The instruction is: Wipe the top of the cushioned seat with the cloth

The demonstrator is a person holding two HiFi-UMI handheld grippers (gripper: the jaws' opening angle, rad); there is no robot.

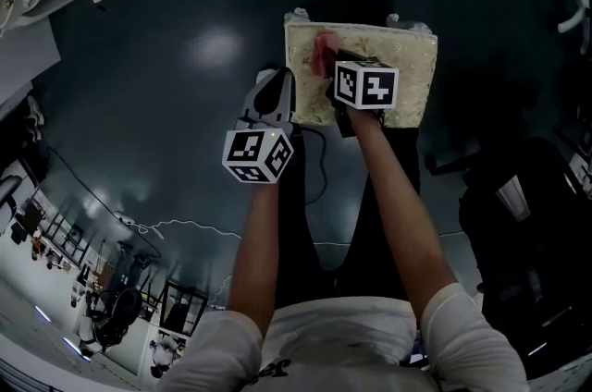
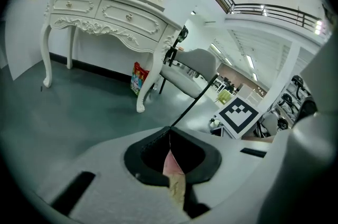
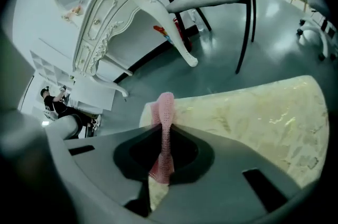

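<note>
The cushioned seat is a cream, patterned square on the dark floor ahead of me. A pink cloth lies on its near-left part. My right gripper is over that spot, shut on the pink cloth, which stands up as a folded ridge between the jaws of the right gripper. The seat top spreads out to the right. My left gripper hangs just off the seat's left edge. Its jaws are together with nothing held in the left gripper; only a thin pink and cream sliver shows through the slit.
A white ornate dressing table with an oval mirror stands ahead on the left, a colourful bag by its leg. Beside it is a grey chair on black legs. A black office chair is at my right. A cable trails between my arms.
</note>
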